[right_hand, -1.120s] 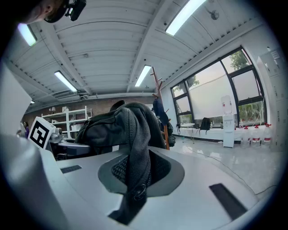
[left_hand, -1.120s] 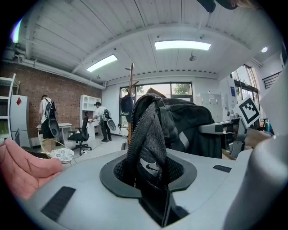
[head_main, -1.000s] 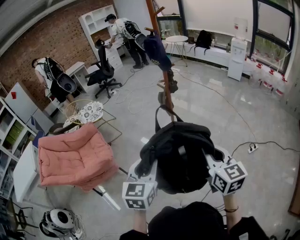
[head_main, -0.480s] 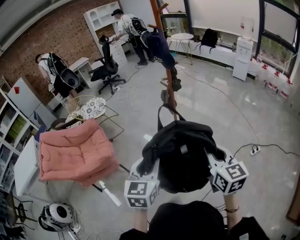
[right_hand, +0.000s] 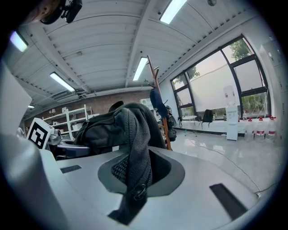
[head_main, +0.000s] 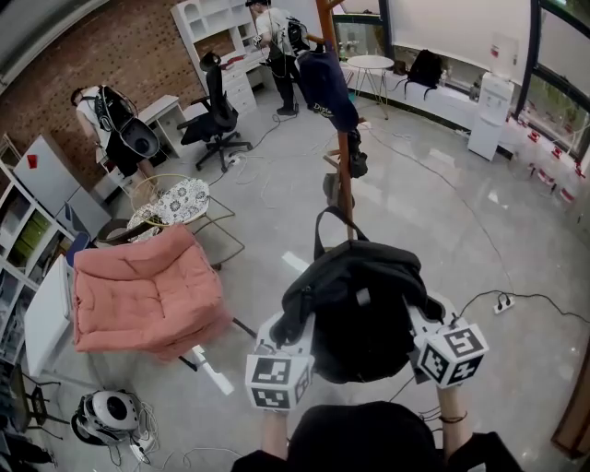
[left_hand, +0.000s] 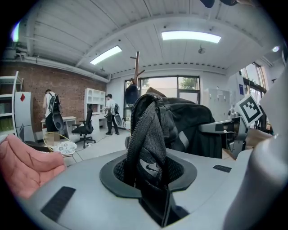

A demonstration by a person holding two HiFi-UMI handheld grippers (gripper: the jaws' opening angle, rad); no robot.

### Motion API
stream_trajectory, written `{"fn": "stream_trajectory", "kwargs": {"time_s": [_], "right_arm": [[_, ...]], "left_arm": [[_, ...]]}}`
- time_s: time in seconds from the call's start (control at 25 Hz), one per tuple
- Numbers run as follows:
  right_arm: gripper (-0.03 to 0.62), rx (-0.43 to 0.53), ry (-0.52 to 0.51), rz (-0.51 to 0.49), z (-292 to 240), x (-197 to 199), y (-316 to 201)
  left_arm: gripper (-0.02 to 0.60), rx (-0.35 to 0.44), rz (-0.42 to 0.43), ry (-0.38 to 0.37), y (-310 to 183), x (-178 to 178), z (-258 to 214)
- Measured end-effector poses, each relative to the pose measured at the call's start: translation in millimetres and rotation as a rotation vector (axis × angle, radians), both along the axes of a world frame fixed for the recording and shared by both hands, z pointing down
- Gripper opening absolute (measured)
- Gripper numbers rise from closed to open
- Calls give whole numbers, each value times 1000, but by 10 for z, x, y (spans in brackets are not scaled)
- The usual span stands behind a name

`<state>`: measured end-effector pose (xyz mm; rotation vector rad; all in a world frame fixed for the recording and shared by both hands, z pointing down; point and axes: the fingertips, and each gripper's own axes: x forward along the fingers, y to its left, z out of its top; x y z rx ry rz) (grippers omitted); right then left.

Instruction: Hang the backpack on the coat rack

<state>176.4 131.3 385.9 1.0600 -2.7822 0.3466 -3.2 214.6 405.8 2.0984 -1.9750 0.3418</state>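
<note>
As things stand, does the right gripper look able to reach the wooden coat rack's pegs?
Probably not yet: the right gripper is shut on the black fabric backpack, and the tall wooden coat rack stands some way ahead. Nothing looks in the way.

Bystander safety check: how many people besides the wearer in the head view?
2. A bent-over person by the brick wall at left; a standing person at the white shelves, top centre. More may be hidden outside the frame.
</note>
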Motion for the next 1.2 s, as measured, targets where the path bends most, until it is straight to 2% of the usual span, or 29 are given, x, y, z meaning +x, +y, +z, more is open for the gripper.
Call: {"fn": "stream_trajectory", "kwargs": {"time_s": [0.28, 0.8, 1.2], "right_arm": [[38, -51, 19, 23, 239, -319, -410], [38, -63, 5, 113, 311, -939, -1121], [38, -65, -7, 162, 378, -1182, -1500]], "left_arm": [[120, -48, 10, 21, -439, -316, 240], [120, -57, 77, 35, -1276, -988, 330], [120, -60, 133, 17, -1755, -1277, 375]]}}
